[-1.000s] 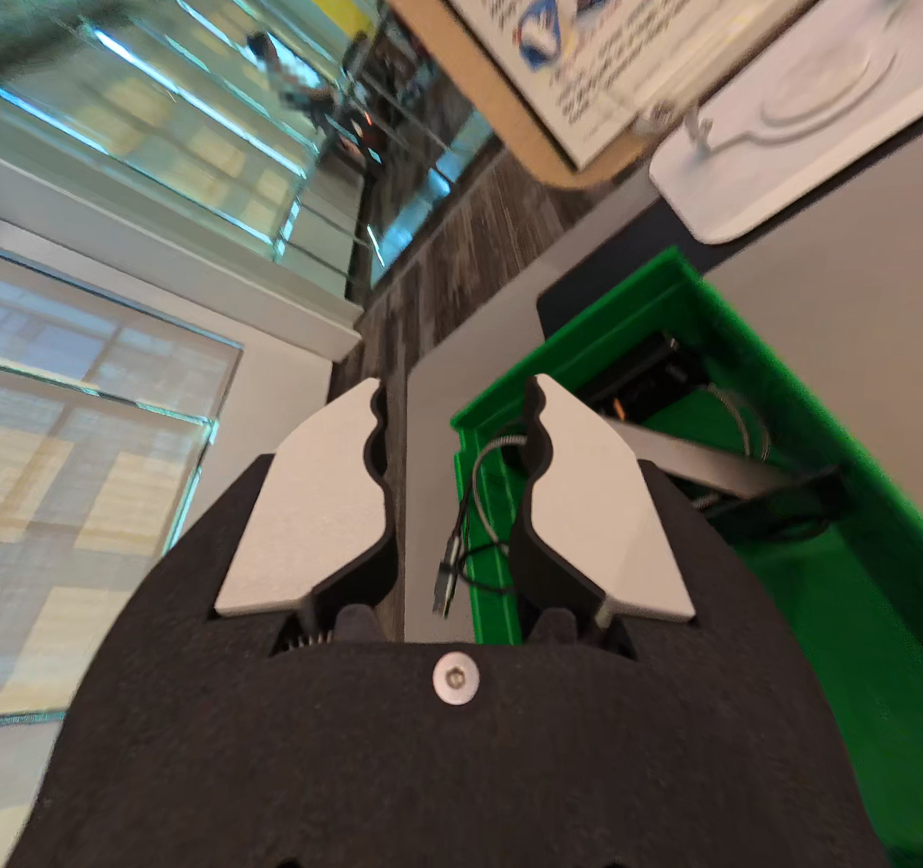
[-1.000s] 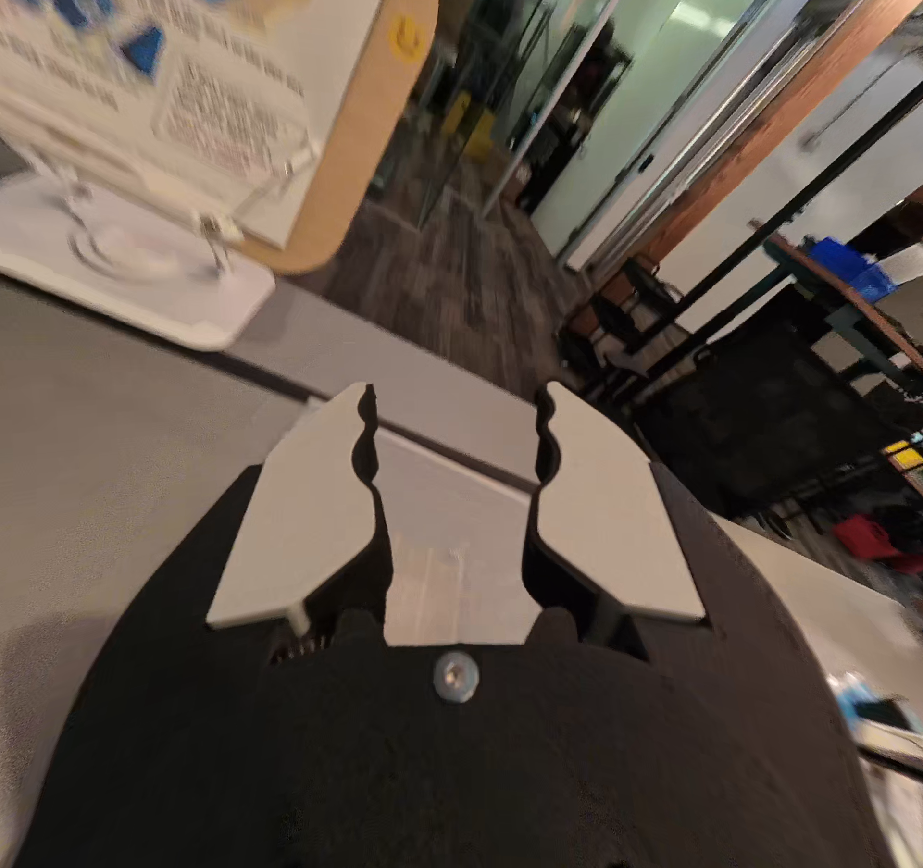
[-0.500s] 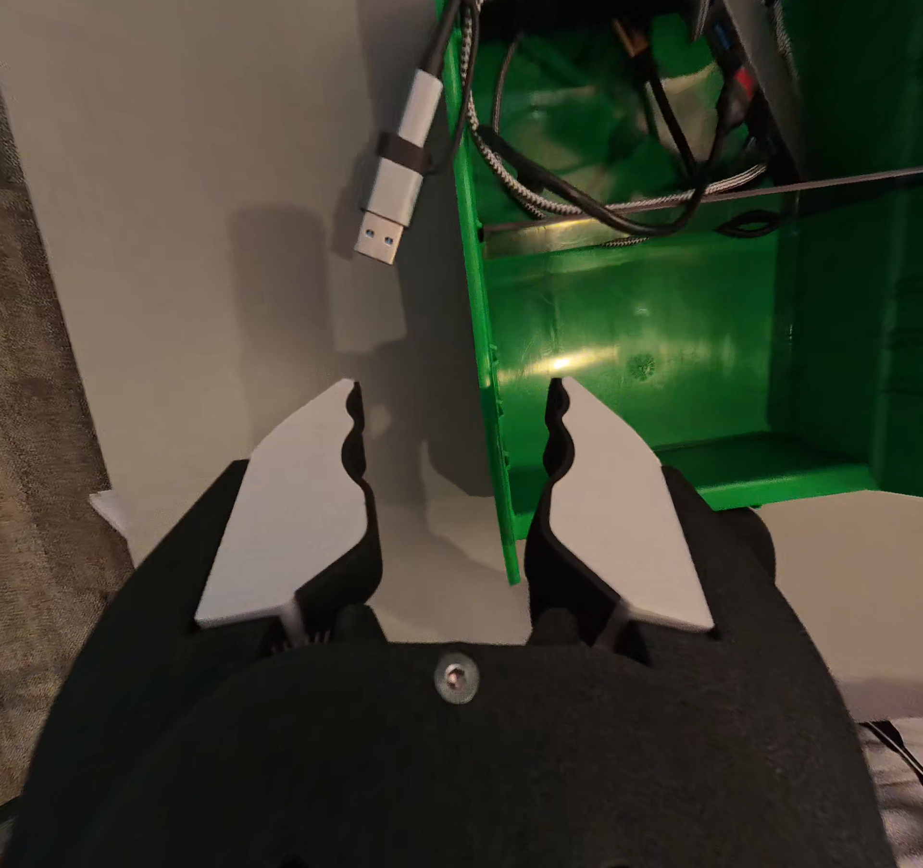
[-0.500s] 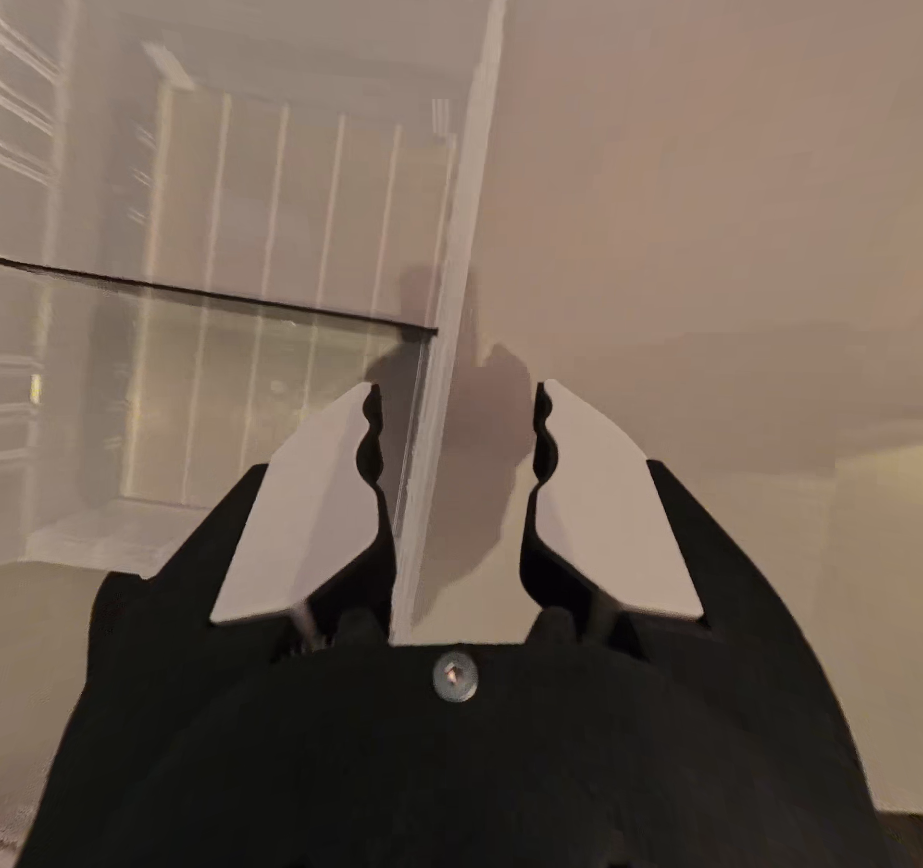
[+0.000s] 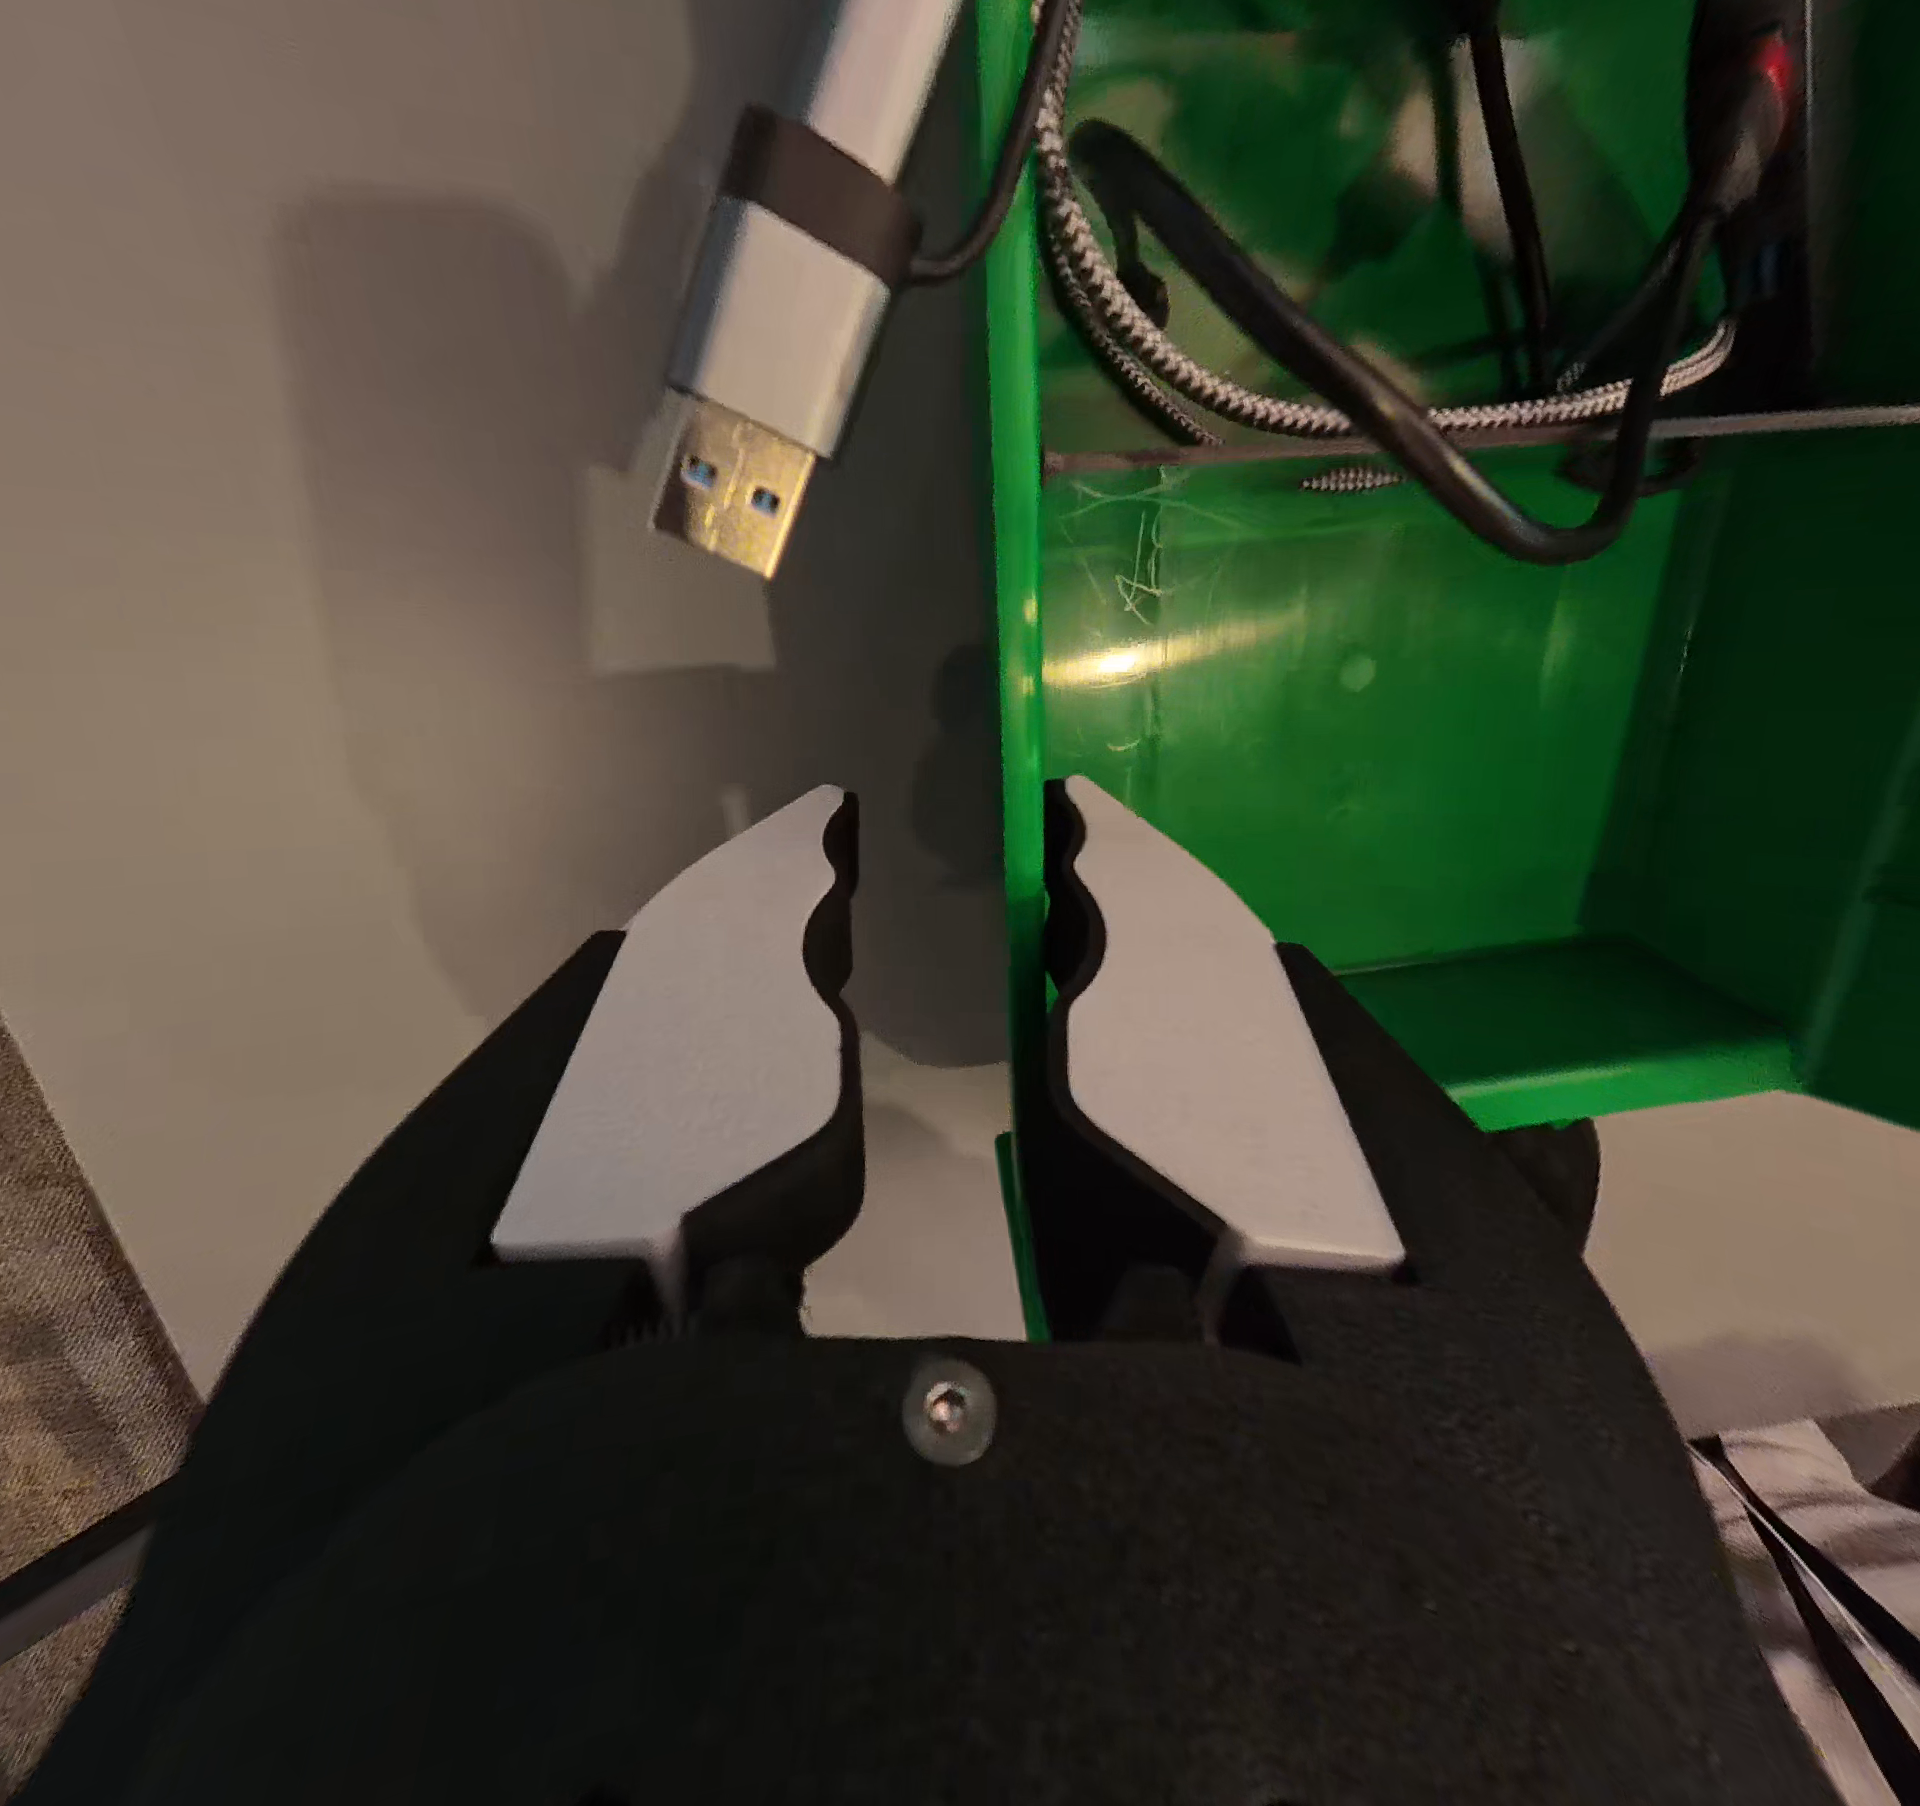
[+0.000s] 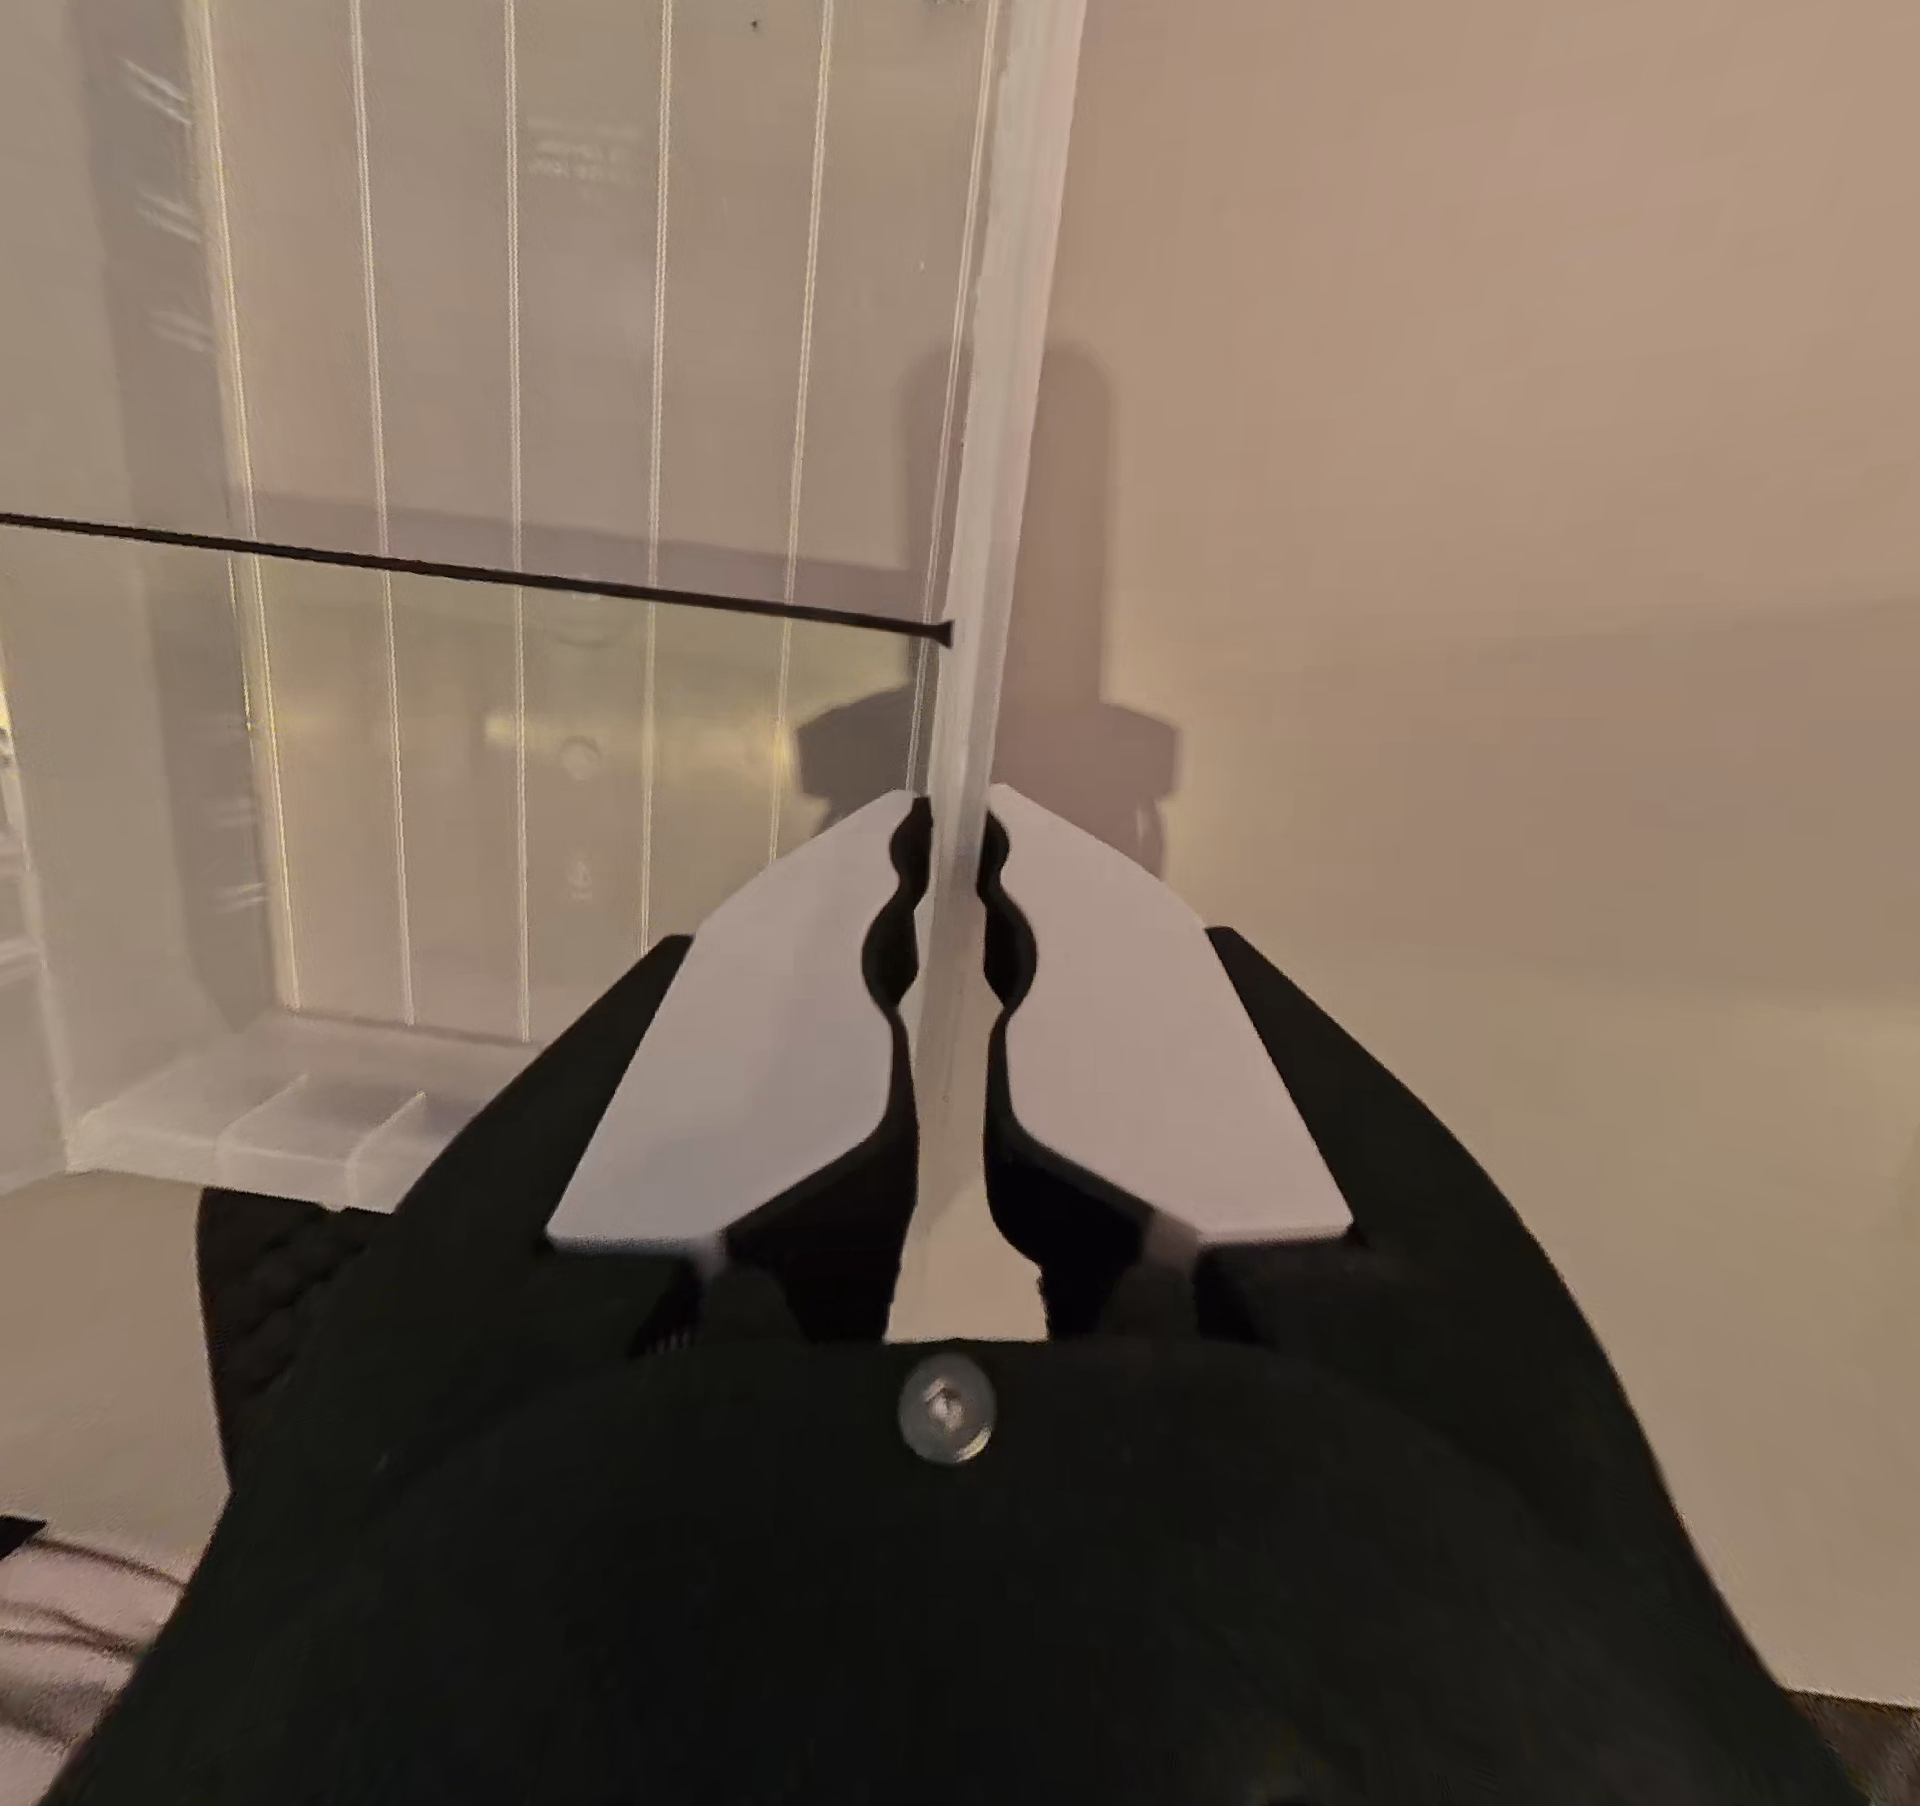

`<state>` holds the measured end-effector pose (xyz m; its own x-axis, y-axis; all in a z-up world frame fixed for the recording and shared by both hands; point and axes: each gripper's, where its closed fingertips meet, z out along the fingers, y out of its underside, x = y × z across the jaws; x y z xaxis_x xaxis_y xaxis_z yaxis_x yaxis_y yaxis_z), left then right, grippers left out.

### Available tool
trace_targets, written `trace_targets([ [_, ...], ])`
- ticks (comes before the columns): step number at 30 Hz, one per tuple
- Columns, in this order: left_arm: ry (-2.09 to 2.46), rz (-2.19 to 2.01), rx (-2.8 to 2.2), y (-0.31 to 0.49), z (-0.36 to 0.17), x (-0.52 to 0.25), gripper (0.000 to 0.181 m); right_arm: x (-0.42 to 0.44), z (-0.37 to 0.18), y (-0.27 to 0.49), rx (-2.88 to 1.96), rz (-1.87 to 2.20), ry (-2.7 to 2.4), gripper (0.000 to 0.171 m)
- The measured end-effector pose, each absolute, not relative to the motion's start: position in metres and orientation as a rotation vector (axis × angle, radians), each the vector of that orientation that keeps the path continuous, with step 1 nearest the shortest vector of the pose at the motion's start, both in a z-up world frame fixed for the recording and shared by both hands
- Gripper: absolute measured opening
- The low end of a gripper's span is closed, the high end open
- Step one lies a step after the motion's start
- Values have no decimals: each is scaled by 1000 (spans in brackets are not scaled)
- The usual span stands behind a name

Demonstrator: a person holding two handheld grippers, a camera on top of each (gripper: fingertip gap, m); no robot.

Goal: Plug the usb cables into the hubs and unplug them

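Left hand-held gripper (image 5: pixel 945 883) spread astride green bin (image 5: pixel 1013 613) wall, likely steadying; right hand-held gripper (image 6: pixel 951 852) pinching clear bin (image 6: pixel 997 406) wall; plug (image 5: pixel 774 343) ahead-left.

A: How is the light in the left wrist view?

B: Dim and warm. A bright glare spot sits on the green bin (image 5: pixel 1351 717) wall just ahead of the claw (image 5: pixel 951 811). The silver USB plug (image 5: pixel 769 374) ahead and to the left is slightly blurred and casts a soft shadow on the grey table (image 5: pixel 312 509).

A: And the right view?

B: Dim, beige. The clear bin (image 6: pixel 582 509) shows faint yellow reflections; the claw's shadow lies just ahead.
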<state>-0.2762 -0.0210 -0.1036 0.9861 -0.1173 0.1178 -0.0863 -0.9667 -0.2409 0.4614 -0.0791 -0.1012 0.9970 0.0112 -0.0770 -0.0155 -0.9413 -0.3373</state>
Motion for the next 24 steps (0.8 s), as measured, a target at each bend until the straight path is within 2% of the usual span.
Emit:
trace_targets([
  [3,138,-171,-2876,-19,-100,-279,32,462,-101,-79,-2787,111,-5,7],
  [6,70,-94,-2815,-21,-80,-290,46,466,-94,-79,-2760,88,30,22],
  [10,114,48,-2402,-1,4,-291,44,479,-56,-67,-2573,-29,61,27],
  [14,362,-196,-1951,23,61,-206,41,472,3,-40,-2226,-151,-74,28],
  [17,380,-610,-2040,35,41,-139,39,460,21,-30,-2127,-161,-112,29],
  [20,451,-803,-2307,38,-2,-104,36,449,19,-22,-2128,-145,-143,29],
  [24,412,-696,-2459,62,-30,-104,35,436,12,-13,-2157,-133,-191,29],
])
